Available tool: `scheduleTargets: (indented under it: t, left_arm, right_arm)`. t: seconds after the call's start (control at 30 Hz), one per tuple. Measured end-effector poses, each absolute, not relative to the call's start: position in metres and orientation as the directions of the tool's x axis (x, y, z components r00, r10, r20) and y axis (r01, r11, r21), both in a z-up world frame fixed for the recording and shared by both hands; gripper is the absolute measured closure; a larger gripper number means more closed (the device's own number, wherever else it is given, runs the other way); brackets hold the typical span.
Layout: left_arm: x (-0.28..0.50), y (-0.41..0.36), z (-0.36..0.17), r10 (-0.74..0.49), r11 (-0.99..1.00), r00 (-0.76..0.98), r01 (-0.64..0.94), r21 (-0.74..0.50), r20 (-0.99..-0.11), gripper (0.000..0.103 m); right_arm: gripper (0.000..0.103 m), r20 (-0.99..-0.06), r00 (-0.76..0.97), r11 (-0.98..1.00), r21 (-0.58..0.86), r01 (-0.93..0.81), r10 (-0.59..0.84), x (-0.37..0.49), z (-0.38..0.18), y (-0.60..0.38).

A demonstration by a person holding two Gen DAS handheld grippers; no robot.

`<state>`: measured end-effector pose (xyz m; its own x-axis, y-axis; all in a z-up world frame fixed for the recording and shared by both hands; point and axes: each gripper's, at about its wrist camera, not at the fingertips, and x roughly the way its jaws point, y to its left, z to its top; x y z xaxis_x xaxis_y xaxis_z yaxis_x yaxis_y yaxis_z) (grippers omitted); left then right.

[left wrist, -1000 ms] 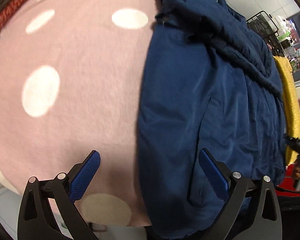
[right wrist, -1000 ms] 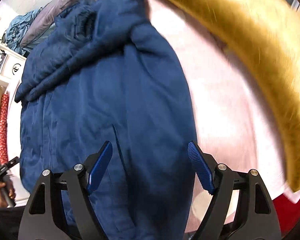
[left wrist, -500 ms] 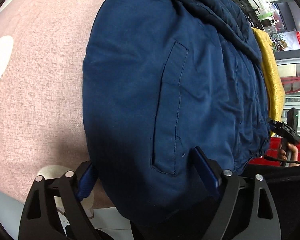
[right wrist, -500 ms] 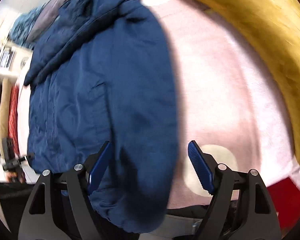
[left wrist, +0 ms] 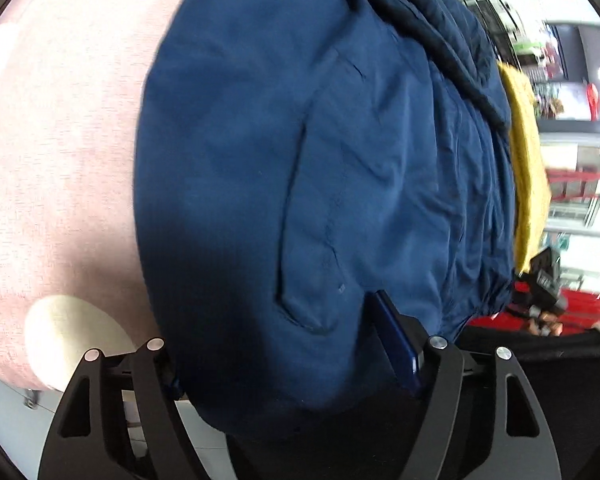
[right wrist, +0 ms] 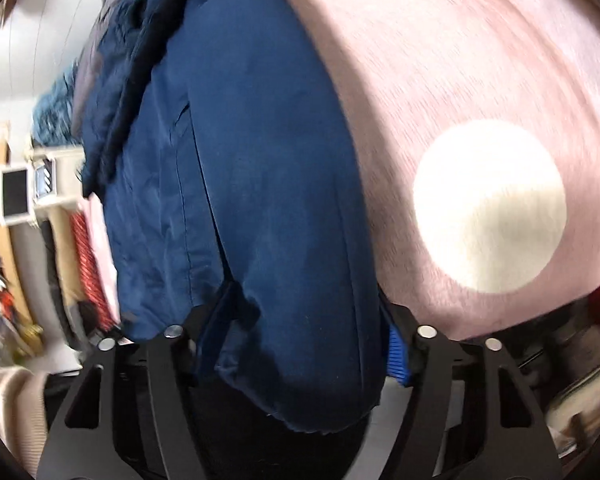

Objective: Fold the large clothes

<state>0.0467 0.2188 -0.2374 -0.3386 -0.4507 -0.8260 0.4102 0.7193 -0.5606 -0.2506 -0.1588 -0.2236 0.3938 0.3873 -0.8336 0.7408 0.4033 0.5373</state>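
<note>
Surface: pink cloth with pale dots. Left wrist view: navy jacket lying on it, hem overhanging the near edge; left gripper spread around the hem. Right wrist view: right gripper likewise spread, jacket hem between its fingers. Step: seizing hem corners. Next: close both, lift together.

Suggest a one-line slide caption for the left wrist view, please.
Left gripper open around the hem of a navy jacket lying on a pink dotted cloth.
</note>
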Motion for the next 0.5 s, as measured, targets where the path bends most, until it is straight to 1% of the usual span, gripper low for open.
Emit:
scheduleTargets:
  t: [0.03,0.07,0.1,0.13,0.17,0.2,0.27,0.37,0.5]
  left_arm:
    - [0.046,0.214,-0.237,-0.452,0.719,-0.337,0.411,-0.560,-0.826,0.035]
    - [0.047,0.212,-0.238,-0.457,0.721,-0.339,0.400,-0.566,-0.822,0.042]
    - [0.051,0.212,-0.238,-0.464,0.724,-0.343,0.385,-0.572,-0.817,0.051]
    - [0.055,0.213,-0.238,-0.475,0.723,-0.346,0.371,-0.583,-0.809,0.056]
    - [0.058,0.210,-0.237,-0.482,0.720,-0.348,0.366,-0.590,-0.804,0.065]
    - [0.060,0.208,-0.233,-0.482,0.710,-0.354,0.379,-0.594,-0.801,0.070]
    - [0.059,0.204,-0.227,-0.468,0.686,-0.365,0.425,-0.591,-0.805,0.075]
    - [0.051,0.198,-0.218,-0.428,0.646,-0.391,0.499,-0.578,-0.815,0.079]
    - [0.043,0.207,-0.211,-0.412,0.627,-0.422,0.512,-0.587,-0.808,0.081]
  right_arm:
    - [0.044,-0.830,0.395,0.405,0.542,0.736,0.394,-0.251,-0.224,-0.160]
    - [0.054,-0.827,0.394,0.408,0.547,0.731,0.402,-0.249,-0.223,-0.161]
    - [0.060,-0.821,0.394,0.414,0.555,0.722,0.414,-0.246,-0.222,-0.162]
    - [0.068,-0.819,0.391,0.422,0.558,0.715,0.421,-0.244,-0.221,-0.162]
    - [0.074,-0.823,0.379,0.444,0.552,0.706,0.422,-0.240,-0.219,-0.161]
    - [0.076,-0.828,0.368,0.468,0.547,0.694,0.422,-0.236,-0.216,-0.161]
    - [0.082,-0.831,0.360,0.491,0.546,0.679,0.425,-0.230,-0.215,-0.152]
    - [0.086,-0.827,0.356,0.494,0.550,0.674,0.434,-0.228,-0.212,-0.148]
    - [0.089,-0.817,0.356,0.500,0.565,0.657,0.454,-0.233,-0.206,-0.144]
